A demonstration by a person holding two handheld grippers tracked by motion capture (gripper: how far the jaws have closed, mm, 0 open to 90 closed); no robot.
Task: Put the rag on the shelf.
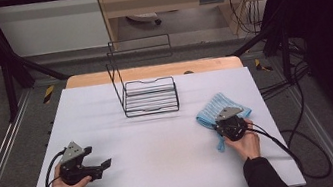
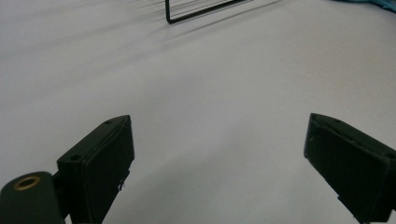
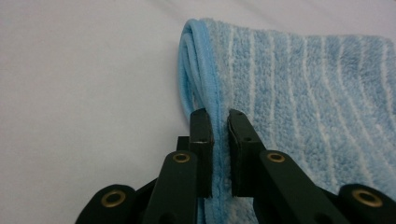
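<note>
Two black tongs sit low over a white table [image 1: 162, 144], one in each of a person's hands. The right tongs [image 3: 220, 122] have their jaws drawn narrow, clamped on the folded hem of a blue towel [image 3: 303, 102] with thin white stripes. The hem runs up between the two pads, and the rest of the towel lies flat on the table to one side of the jaws. From above, the right tongs [image 1: 222, 124] rest on the near edge of the towel [image 1: 212, 106], which lies on the right side of the table. The left tongs [image 2: 219, 149] stand wide, with bare table between the jaws. From above, the left tongs [image 1: 102, 165] lie at the near left of the table, well apart from the towel. A black wire rack [image 1: 149, 96] stands toward the far middle of the table, apart from both tongs.
</note>
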